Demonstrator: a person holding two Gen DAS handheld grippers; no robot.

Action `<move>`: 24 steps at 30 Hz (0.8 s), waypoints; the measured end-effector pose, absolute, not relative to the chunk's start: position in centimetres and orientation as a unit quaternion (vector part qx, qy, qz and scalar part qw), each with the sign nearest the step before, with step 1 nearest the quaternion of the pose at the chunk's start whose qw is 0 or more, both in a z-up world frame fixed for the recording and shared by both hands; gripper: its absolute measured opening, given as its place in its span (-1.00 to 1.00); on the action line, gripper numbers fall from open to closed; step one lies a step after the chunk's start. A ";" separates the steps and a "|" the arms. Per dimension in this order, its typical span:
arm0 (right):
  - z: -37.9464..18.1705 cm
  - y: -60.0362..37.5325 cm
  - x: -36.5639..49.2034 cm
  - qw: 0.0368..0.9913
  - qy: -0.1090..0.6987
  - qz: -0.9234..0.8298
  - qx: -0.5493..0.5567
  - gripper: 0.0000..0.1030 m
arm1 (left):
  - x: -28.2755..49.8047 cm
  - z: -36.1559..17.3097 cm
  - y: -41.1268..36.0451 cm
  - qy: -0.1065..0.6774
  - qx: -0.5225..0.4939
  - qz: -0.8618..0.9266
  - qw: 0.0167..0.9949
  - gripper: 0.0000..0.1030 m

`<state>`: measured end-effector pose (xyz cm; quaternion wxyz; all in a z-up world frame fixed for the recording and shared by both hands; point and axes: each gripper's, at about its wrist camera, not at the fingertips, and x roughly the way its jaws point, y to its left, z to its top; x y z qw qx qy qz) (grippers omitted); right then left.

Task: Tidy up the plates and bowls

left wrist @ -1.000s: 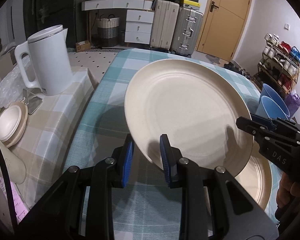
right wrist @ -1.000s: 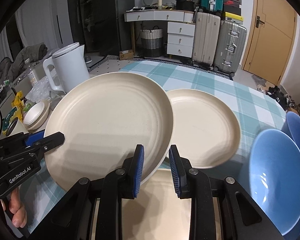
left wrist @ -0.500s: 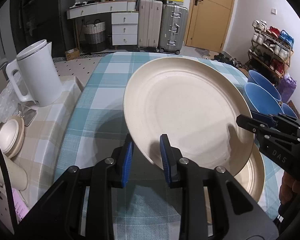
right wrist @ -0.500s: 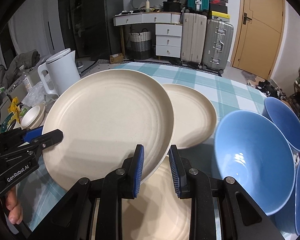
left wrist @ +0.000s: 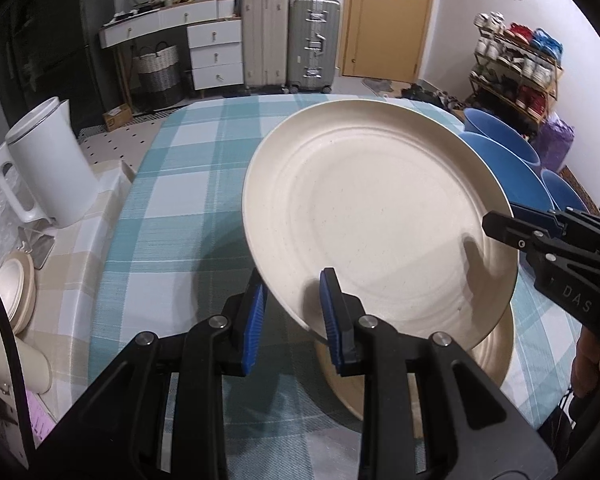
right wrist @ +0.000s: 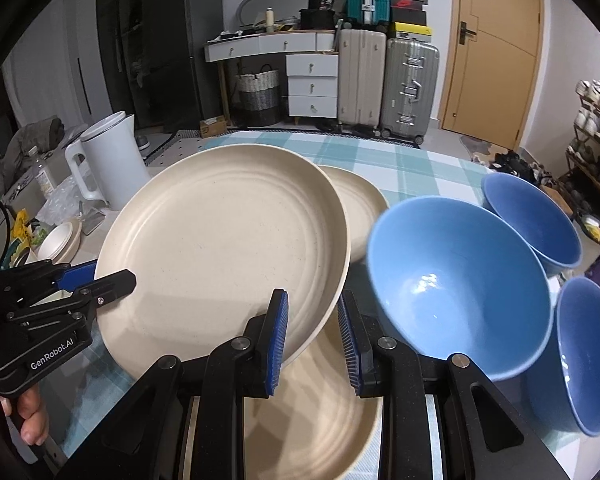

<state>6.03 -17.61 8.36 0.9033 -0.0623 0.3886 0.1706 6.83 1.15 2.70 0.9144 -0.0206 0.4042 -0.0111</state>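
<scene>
Large cream plate (left wrist: 374, 224) held clear of the counter (left wrist: 180, 184), tilted, its near-left rim lower. Both grippers have it. Left gripper (left wrist: 292, 316): jaws nearly closed, blue pads pinching the plate's near-left rim, one pad above and one below. Right gripper (right wrist: 314, 334): jaws likewise narrow, clamped on the plate's near-right rim; in the left wrist view its black tip lies across the plate's right edge.

Directly under the held plate, a second cream plate (right wrist: 320, 408) lies flat on the counter, at the near edge, partly covered. A third cream plate (right wrist: 358, 216) sits farther back, just behind the held one and overlapped by it in the right wrist view.

Right of the plates: three blue bowls. Nearest to the plates is the big bowl (right wrist: 456, 284), upright, glossy inside. A far bowl (right wrist: 534, 224) stands behind and to the right of it, close beside or touching; cannot tell which. A near-right bowl (right wrist: 588, 356) sits at the counter's right edge.

Counter covered in a teal and white checked cloth (left wrist: 168, 240). On the left, a lower surface in beige check carries a white kettle (left wrist: 48, 164), handle toward the left, and a small stack of cream dishes (left wrist: 14, 288) near it.

A person's fingers (right wrist: 30, 414) wrap the left gripper's handle.

Far side of room: white drawers (right wrist: 312, 80), woven basket (right wrist: 258, 94), two suitcases (right wrist: 384, 80), wooden door (right wrist: 496, 52), shoe rack (left wrist: 516, 68) at the right.
</scene>
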 end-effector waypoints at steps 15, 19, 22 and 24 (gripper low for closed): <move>7.6 -20.1 2.7 0.903 0.399 0.151 -0.053 -0.49 | 5.7 2.7 -0.9 0.421 0.035 -0.046 0.905 -0.53; 7.4 -20.6 2.1 0.902 0.403 0.149 -0.050 -0.49 | 5.5 2.5 -1.3 0.426 0.050 -0.053 0.902 -0.52; 7.2 -20.9 1.6 0.901 0.404 0.149 -0.048 -0.49 | 5.3 2.3 -1.4 0.429 0.058 -0.055 0.900 -0.51; 7.2 -21.0 1.5 0.900 0.406 0.150 -0.046 -0.49 | 5.1 2.0 -1.4 0.432 0.060 -0.059 0.898 -0.50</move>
